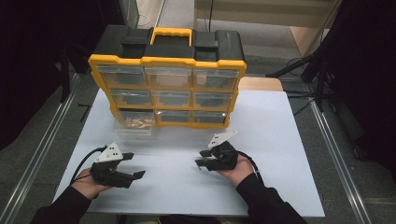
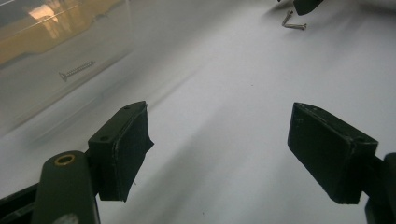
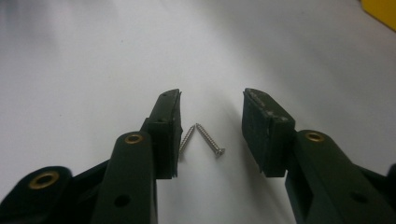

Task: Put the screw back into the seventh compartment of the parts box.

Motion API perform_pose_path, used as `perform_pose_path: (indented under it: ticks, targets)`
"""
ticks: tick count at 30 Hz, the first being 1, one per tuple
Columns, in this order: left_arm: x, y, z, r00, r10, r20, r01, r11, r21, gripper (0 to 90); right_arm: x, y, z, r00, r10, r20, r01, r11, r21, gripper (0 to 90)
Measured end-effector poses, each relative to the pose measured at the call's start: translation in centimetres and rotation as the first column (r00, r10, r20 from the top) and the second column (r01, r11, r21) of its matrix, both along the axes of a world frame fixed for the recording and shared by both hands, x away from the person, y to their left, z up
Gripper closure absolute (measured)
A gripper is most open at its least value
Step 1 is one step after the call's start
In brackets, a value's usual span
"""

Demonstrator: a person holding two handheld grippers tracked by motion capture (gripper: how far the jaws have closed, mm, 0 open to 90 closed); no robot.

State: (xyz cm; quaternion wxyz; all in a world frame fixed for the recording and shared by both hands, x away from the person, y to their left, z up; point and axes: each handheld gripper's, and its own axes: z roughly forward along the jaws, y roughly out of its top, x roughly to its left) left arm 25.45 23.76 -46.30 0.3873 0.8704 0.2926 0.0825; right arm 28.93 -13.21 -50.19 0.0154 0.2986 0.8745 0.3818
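Two small silver screws (image 3: 209, 139) lie in a V on the white table, between the jaws of my right gripper (image 3: 212, 95). Its jaws are apart and neither pad presses on them, though the left pad stands close to one screw. In the high view the right gripper (image 1: 200, 157) sits right of centre and points left. My left gripper (image 1: 135, 165) rests low at the near left, open with nothing between its fingers. In the left gripper view the left gripper (image 2: 219, 109) faces bare table, with the screws (image 2: 293, 22) far off.
A yellow and black parts organizer (image 1: 168, 60) stands at the back of the white table (image 1: 271, 177). A clear drawer (image 1: 134, 127) is pulled out in front of its lower left and holds brownish parts. One screw (image 2: 76, 70) lies by the drawer's clear wall.
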Motion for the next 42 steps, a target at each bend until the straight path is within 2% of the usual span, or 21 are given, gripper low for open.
perform_pose_path:
  ticks: [6, 16, 30, 34, 42]
  targets:
    - [0.0, -0.01, 0.0, 1.0, -0.001, 0.001, 0.001, 1.0, -0.001, 20.7, -0.11, 0.3, -0.22, 1.0, 0.007, 0.003, -0.007, 0.999, -0.036, 64.4]
    - [-0.04, -0.03, 0.01, 1.0, -0.002, 0.003, 0.002, 1.0, -0.004, 20.7, -0.01, 0.4, -0.32, 1.0, 0.002, 0.006, -0.002, 0.998, -0.056, 73.1]
    - [-0.07, -0.04, 0.02, 1.0, -0.006, 0.007, 0.006, 1.0, -0.007, 20.7, -0.07, 0.76, -0.45, 0.9998, 0.017, 0.007, -0.017, 0.996, -0.086, 78.0]
    - [-0.07, -0.05, 0.01, 1.0, -0.005, 0.007, 0.005, 1.0, -0.006, 20.7, -0.1, 0.81, -0.43, 0.9994, 0.026, 0.022, -0.024, 0.994, -0.103, 83.0]
    - [-0.08, -0.05, 0.04, 1.0, -0.006, 0.008, 0.006, 1.0, -0.006, 20.7, -0.06, 0.98, -0.35, 0.9994, 0.03, 0.02, -0.027, 0.993, -0.119, 87.6]
